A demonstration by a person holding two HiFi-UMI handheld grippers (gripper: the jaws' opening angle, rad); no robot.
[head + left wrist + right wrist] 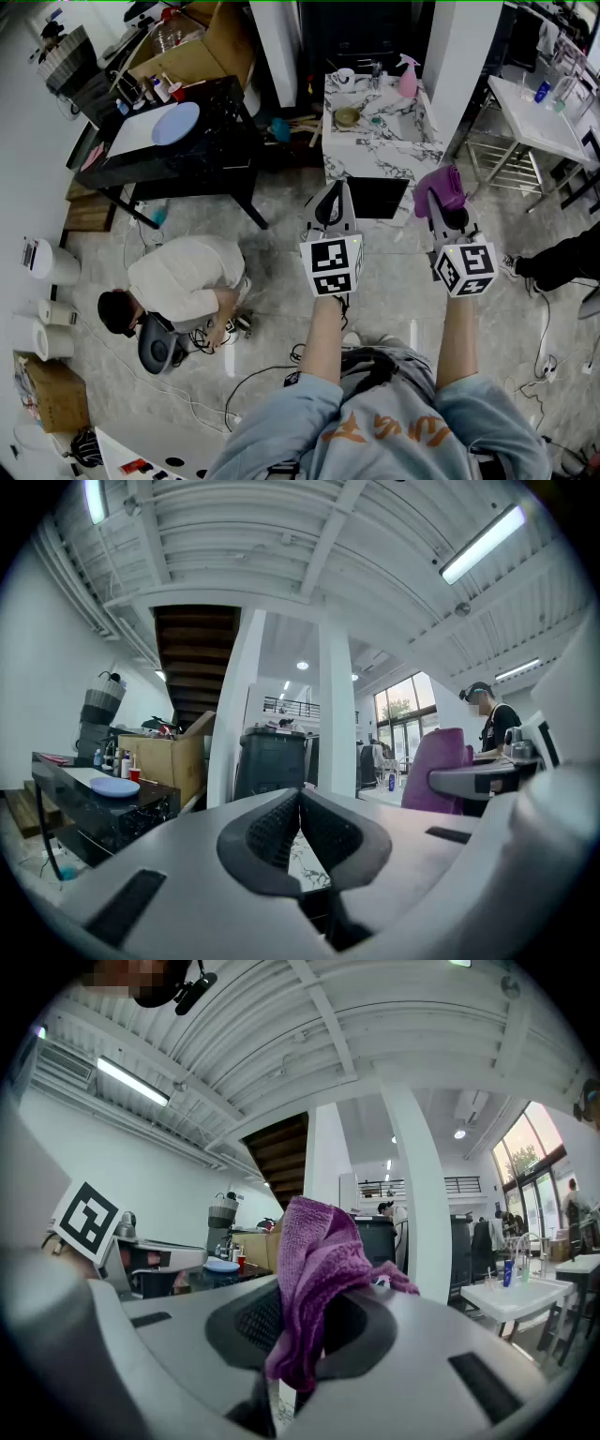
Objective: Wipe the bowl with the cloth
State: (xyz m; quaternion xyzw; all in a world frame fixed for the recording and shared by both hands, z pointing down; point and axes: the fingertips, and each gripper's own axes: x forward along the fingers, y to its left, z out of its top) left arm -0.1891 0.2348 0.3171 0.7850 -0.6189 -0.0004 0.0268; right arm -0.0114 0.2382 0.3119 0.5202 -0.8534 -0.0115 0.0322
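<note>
- Now the right tongs (311,1309) are pinching the purple cloth (319,1241), which is bunching up above them.
- The left tongs (300,799) are sitting pressed together, empty.
- The bowl (348,116) is resting on the marble bench (394,157), well apart from both.

What I can't see
My cloth (317,1269) sinks from sight between my right jaws; the bowl (348,116) is too small to see inside; a person (562,261) is cut off at right.

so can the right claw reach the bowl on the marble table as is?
Likely yes, after moving forward: the right claw, shut on the cloth, hangs short of the marble table; nothing seems to block the bowl.
</note>
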